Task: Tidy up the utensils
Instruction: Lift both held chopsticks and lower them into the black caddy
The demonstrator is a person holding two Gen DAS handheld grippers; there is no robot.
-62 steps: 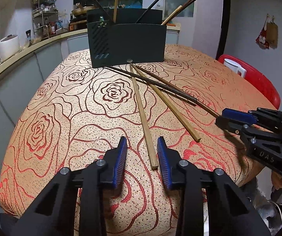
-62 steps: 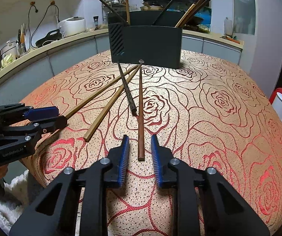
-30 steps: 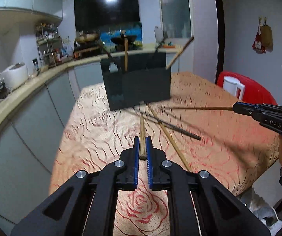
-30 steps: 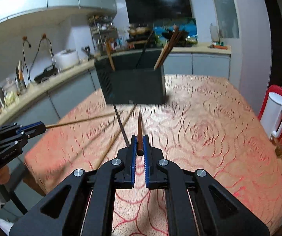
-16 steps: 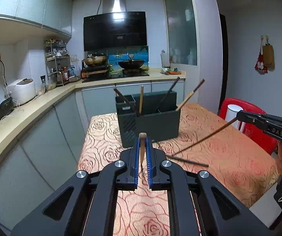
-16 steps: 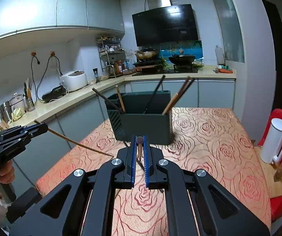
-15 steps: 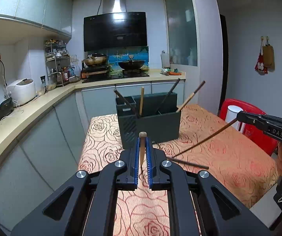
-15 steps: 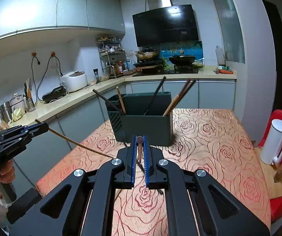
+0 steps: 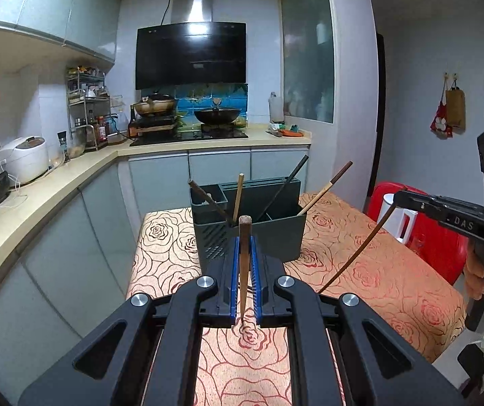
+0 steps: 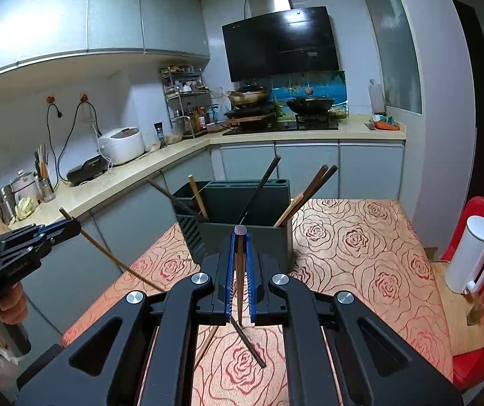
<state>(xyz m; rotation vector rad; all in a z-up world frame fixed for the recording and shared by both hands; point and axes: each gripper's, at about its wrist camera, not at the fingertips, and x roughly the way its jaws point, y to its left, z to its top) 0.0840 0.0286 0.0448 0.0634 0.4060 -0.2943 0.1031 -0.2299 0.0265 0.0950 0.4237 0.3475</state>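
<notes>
Left hand-held gripper (image 9: 244,270) and right hand-held gripper (image 10: 240,270) each clamping chopstick, now lifted off bench (image 9: 360,270); nearing holder (image 9: 259,220) for drop-in.

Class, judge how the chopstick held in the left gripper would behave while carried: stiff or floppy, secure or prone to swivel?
Probably stiff: the chopstick stays straight though the left gripper pinches only its top. Likely light. It might swivel, hanging long below the pads.

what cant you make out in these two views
- Left wrist view: lower end of the chopstick in the left tool is hidden behind its arms.
- Right wrist view: the loose chopsticks on the tablecloth are partly covered by the right tool.
- Both views: the utensil holder interior and its stored chopsticks' lower ends sit behind its walls.
</notes>
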